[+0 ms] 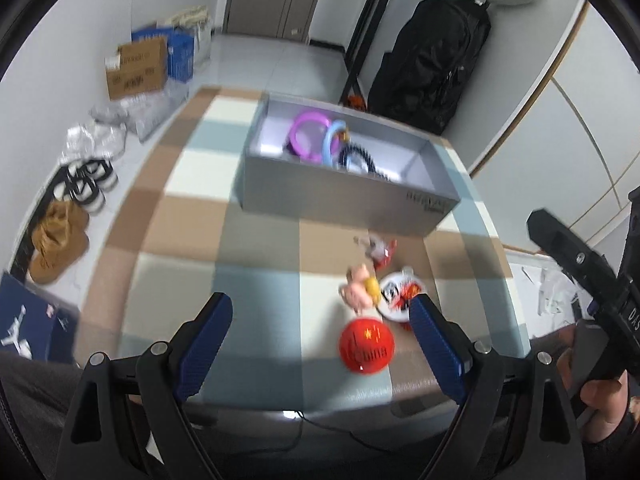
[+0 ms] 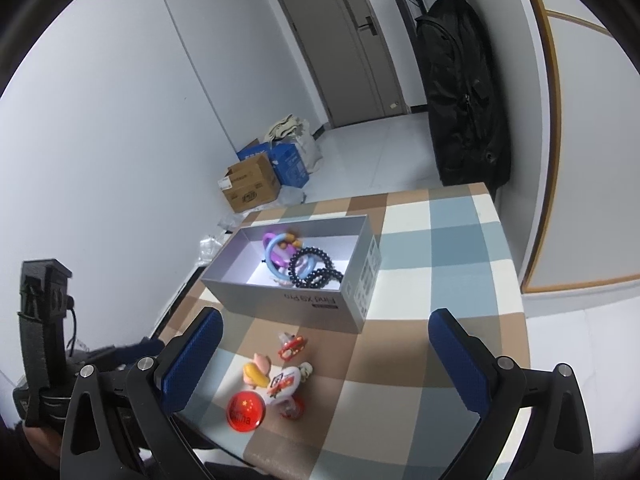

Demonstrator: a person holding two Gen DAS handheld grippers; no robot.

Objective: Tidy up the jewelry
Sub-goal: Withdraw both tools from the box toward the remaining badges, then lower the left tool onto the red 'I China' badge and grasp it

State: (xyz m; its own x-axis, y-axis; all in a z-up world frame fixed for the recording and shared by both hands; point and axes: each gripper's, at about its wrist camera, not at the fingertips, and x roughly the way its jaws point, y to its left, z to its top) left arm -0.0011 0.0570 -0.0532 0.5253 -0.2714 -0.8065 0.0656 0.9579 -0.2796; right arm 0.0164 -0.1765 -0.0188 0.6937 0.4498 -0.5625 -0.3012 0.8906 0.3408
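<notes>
The loose trinkets lie in a small group on the checked cloth (image 2: pixel 420 320), just in front of the box (image 2: pixel 312 300): a red badge (image 2: pixel 245 411) nearest the table edge, a white badge (image 2: pixel 286 385) touching it, a pink figure (image 2: pixel 258 372) beside that, and a small red charm (image 2: pixel 293 347) closest to the box. They are apart from the box, so they probably wait to be sorted into it.

Inside the box there are already a purple ring (image 1: pixel 307 136), a blue ring (image 1: pixel 332 142) and black bead bracelets (image 2: pixel 316 268), piled together at one end. The other end is bare, which leaves room for the rest.

The left gripper (image 1: pixel 320 340) hangs over the near edge of the table with its jaws wide apart and nothing between the pads; the red badge lies below, near its right finger. This seems a ready pose for picking. The right gripper (image 2: pixel 326 364) is also spread and empty, and it points toward the same group.
</notes>
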